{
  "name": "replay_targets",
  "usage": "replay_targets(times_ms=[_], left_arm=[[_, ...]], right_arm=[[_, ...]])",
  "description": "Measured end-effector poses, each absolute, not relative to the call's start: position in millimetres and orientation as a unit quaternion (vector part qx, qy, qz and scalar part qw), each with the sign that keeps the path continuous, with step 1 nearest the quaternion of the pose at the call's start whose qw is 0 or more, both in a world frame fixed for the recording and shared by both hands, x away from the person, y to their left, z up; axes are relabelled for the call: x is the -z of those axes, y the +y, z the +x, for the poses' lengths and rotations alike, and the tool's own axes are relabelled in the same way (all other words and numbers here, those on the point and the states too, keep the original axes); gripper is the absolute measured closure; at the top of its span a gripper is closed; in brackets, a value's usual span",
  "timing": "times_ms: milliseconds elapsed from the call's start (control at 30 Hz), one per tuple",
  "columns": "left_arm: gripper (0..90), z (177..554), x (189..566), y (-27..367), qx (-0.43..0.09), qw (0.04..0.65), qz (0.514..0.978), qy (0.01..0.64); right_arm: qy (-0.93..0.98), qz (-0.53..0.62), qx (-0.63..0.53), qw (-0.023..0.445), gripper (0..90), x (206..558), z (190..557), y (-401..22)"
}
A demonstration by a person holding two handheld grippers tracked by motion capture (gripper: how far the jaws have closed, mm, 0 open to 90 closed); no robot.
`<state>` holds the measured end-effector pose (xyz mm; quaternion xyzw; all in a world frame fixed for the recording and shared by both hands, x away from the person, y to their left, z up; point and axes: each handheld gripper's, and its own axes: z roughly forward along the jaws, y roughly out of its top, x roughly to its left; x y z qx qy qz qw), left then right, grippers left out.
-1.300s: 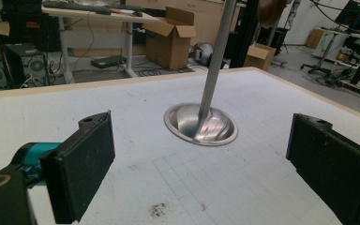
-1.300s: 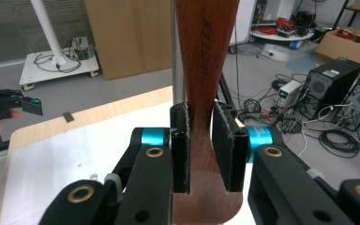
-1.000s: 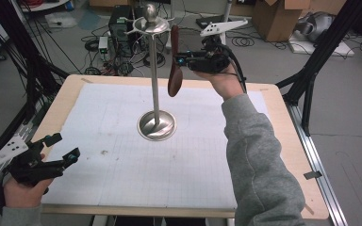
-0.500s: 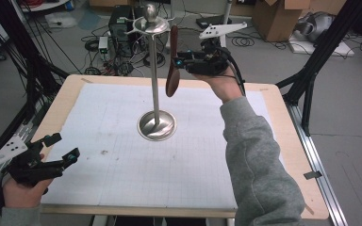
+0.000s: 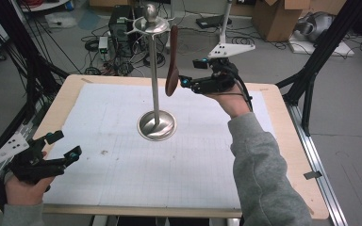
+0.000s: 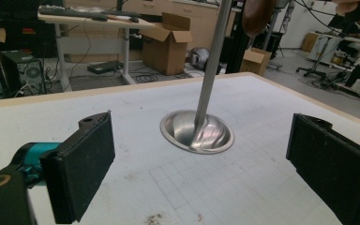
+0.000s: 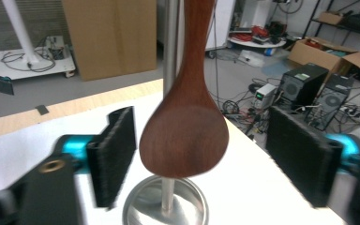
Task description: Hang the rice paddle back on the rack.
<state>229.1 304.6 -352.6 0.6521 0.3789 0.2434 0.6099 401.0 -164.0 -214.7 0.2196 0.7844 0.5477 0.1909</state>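
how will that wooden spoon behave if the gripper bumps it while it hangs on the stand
The spoon hangs from the stand's top by its handle, bowl down, so a nudge would probably set it swinging rather than drop it. It looks like solid wood: likely stiff and fairly light. Its smooth, rounded bowl may slip between the right gripper's open flat pads.
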Motion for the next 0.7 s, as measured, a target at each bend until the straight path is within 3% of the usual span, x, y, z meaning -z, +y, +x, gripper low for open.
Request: replay_targets(times_ms=[400, 700], left_arm=[[8.6, 239.0, 352.5, 295.9, -0.234, 0.615, 0.654, 0.373], [8.5, 245.4, 355.2, 290.7, -0.228, 0.614, 0.658, 0.371]], right_arm=[[0.783, 0.237, -0.543, 0.189, 1.7, 234.4, 388.1, -179.8], [0.779, 0.236, -0.548, 0.193, 1.6, 252.2, 374.4, -191.6]])
